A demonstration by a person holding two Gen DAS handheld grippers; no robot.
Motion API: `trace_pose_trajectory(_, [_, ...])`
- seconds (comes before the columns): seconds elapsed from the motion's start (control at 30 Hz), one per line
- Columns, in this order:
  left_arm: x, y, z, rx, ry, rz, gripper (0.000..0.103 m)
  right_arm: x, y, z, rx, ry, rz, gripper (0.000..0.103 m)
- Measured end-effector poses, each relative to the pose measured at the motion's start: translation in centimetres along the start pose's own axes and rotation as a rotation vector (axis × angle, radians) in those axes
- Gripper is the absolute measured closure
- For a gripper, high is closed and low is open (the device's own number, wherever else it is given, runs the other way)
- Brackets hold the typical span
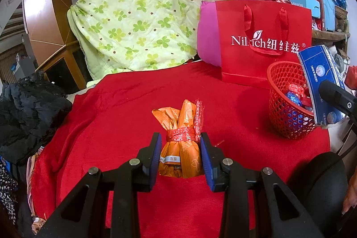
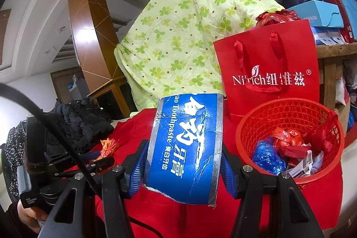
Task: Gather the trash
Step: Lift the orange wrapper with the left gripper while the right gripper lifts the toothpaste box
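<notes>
An orange wrapper bundle [image 1: 180,146] tied with red ribbon lies on the red cloth. My left gripper [image 1: 180,148] has its blue pads on both sides of the bundle, touching it. My right gripper [image 2: 181,162] is shut on a flattened blue toothpaste box [image 2: 187,148] and holds it up just left of the red mesh basket [image 2: 290,113]. The basket holds several crumpled red and blue wrappers. In the left wrist view the box [image 1: 321,81] hangs over the basket [image 1: 287,117] at the right. The left gripper with the orange bundle [image 2: 109,146] shows at the left of the right wrist view.
A red paper gift bag [image 1: 265,41] stands behind the basket, with a pink cushion [image 1: 207,37] beside it. A green clover quilt [image 1: 142,10] is piled at the back. Black clothes [image 1: 29,108] lie at the left edge of the red cloth [image 1: 111,126]. A black chair back [image 1: 321,184] is at lower right.
</notes>
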State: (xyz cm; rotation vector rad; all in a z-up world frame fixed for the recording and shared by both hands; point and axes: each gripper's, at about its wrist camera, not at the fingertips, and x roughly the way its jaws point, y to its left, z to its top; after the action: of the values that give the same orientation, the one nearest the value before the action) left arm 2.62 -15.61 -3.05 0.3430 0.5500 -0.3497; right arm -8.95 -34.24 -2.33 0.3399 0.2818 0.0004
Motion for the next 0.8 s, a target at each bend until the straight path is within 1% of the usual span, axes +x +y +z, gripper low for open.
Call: trace_pose_trajectory(0.8, [2.6,-2.7,-0.5,0.042,0.053,-0.018,0.066,1.0,-4.4,-0.8,0.095,0.026,-0.020,0.042])
